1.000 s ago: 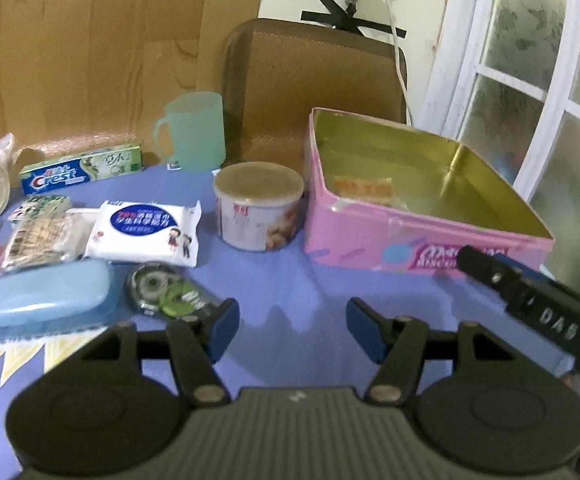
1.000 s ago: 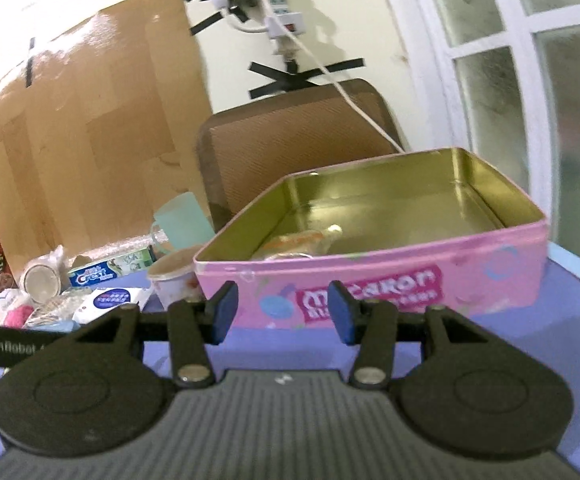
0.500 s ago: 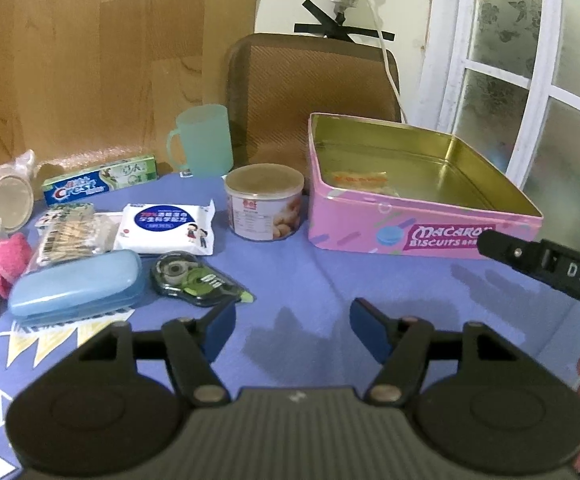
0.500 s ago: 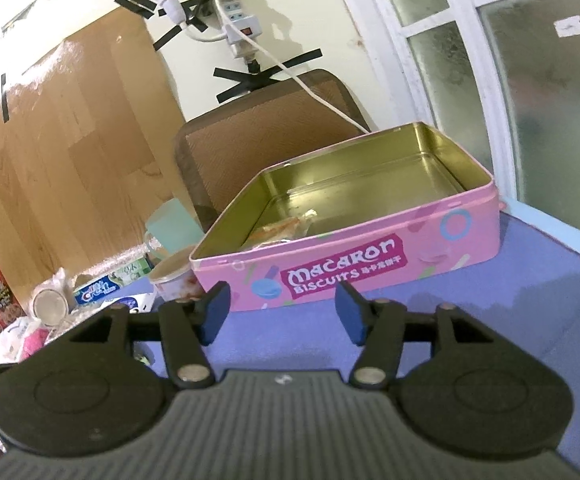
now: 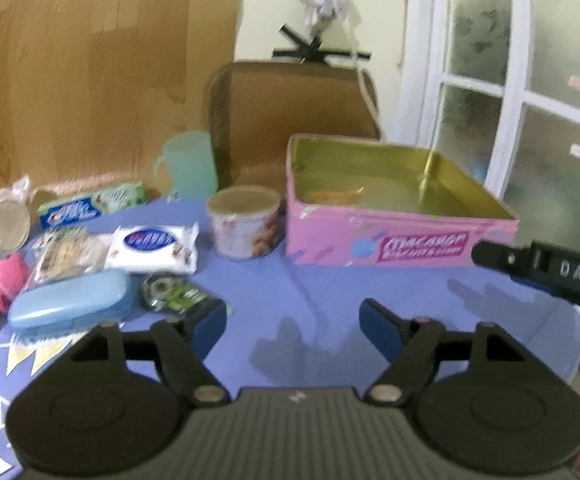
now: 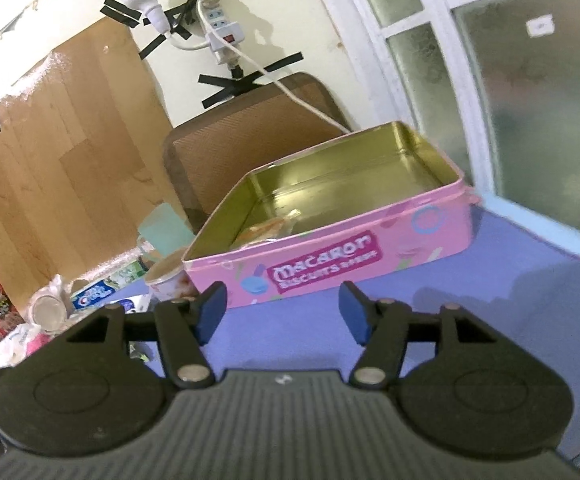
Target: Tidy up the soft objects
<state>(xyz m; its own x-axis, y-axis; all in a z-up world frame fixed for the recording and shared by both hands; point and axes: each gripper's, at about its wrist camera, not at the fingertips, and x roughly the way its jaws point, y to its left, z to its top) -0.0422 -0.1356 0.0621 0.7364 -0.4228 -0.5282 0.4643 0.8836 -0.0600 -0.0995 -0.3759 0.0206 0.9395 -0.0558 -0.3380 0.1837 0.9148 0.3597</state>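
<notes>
The wet-wipes pack (image 5: 152,249), white with a blue oval label, lies flat on the blue tablecloth (image 5: 313,300), left of the round snack tub (image 5: 244,221) and well apart from the pink biscuit tin (image 5: 401,236). Its long axis goes left to right across the left wrist view, the label facing up. Just beside it are a clear packet (image 5: 64,254), a light-blue case (image 5: 70,300) and a correction tape (image 5: 174,294); a pink soft thing (image 5: 8,280) lies at the far left edge. Behind stand a toothpaste box (image 5: 90,204) and a green mug (image 5: 188,166). A brown chair back (image 5: 293,120), a wooden panel (image 5: 90,80) and a frosted window (image 5: 529,80) close the room. The tin is open, gold inside, with something orange in it. The left gripper (image 5: 291,322) is held above the cloth with its fingers wide apart and nothing between them. The right gripper (image 6: 282,312) also has wide fingers, empty, in front of the tin.
</notes>
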